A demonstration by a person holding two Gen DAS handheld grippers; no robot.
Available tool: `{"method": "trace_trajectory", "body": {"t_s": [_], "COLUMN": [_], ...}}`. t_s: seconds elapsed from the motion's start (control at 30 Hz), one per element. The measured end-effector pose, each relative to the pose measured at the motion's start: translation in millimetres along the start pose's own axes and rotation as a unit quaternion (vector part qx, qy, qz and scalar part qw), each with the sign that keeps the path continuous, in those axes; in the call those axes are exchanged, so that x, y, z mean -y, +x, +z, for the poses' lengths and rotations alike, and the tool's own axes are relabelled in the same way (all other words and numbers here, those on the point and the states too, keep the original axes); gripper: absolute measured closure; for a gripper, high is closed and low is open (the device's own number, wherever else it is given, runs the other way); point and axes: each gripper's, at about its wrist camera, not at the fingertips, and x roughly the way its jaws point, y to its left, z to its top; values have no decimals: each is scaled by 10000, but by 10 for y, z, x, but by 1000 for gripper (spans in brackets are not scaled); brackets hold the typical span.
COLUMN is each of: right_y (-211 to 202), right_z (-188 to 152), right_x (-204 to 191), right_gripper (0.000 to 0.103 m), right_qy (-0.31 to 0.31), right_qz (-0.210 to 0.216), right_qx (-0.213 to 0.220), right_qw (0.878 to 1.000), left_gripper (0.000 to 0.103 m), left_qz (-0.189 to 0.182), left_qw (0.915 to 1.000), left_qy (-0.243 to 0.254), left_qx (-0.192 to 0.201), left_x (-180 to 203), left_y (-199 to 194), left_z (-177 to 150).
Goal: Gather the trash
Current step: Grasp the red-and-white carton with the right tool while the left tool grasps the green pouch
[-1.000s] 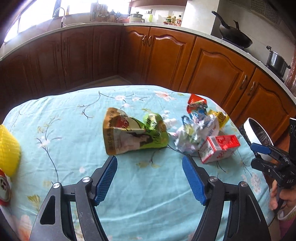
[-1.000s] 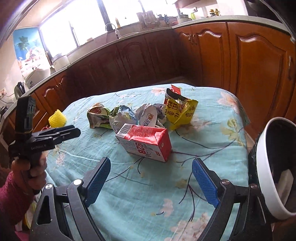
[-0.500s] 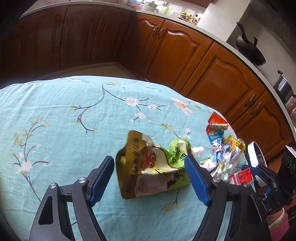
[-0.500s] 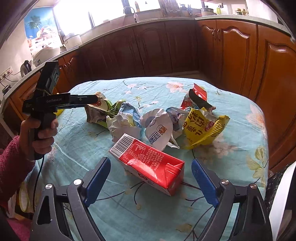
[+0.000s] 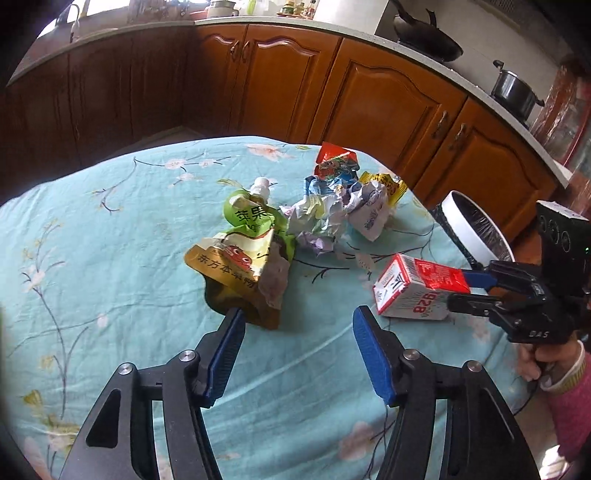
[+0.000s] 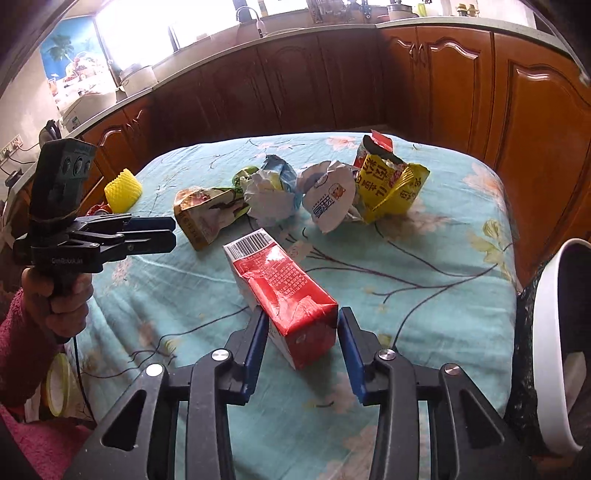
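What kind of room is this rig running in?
Almost certainly a home kitchen: wooden cabinets under a long countertop, a wok and a steel pot on the cooker, and a sink tap by the window. The trash lies on a cloth-covered table.

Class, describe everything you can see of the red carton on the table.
The carton is a small red and white drink box, apparently coated card, with a barcode on its far end and "928" printed on one side. It is creased, lying on its side on the flowered cloth, apart from the other wrappers. The right tool has a finger on either side of its near end.
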Motion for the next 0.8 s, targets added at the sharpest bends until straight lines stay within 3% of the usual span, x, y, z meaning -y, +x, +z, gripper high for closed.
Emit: {"method": "trace_trajectory", "body": {"t_s": [0.1,0.27,0.4,0.43,0.5,0.57,0.63,0.73,0.8], "right_y": [-121,-165,2,49,142,231,301,360,367], "right_z": [-31,91,194,212,222,227,216,200,181], "right_x": [16,20,-181,-226,-308,-366,-414,-425,-399], "right_gripper": [36,36,37,37,37,44,54,73,74], "right_qy": [-39,-59,-440,-547,-715,-849,-956,-884,-695], "right_qz": [-184,-122,-84,-129,-223,-294,-359,-432,-435], "right_qx": [180,369,262,216,128,53,-49,-122,-135], "right_qw": [9997,9992,9987,9982,9971,9959,9948,9951,9965], "left_gripper": [41,41,42,45,65,74,74,80,97], "left_qz": [335,650,811,839,760,747,995,863,941], "left_qw": [9993,9955,9898,9889,9875,9840,9780,9826,9844], "left_qy": [117,617,1169,1218,1317,1504,1744,1555,1406], "left_qx": [150,304,-29,-147,-402,-591,-564,-540,-492], "left_x": [-8,143,244,241,237,240,260,199,140], "left_y": [-54,17,365,480,651,796,859,846,826], "left_z": [107,376,516,542,542,509,477,526,555]}}
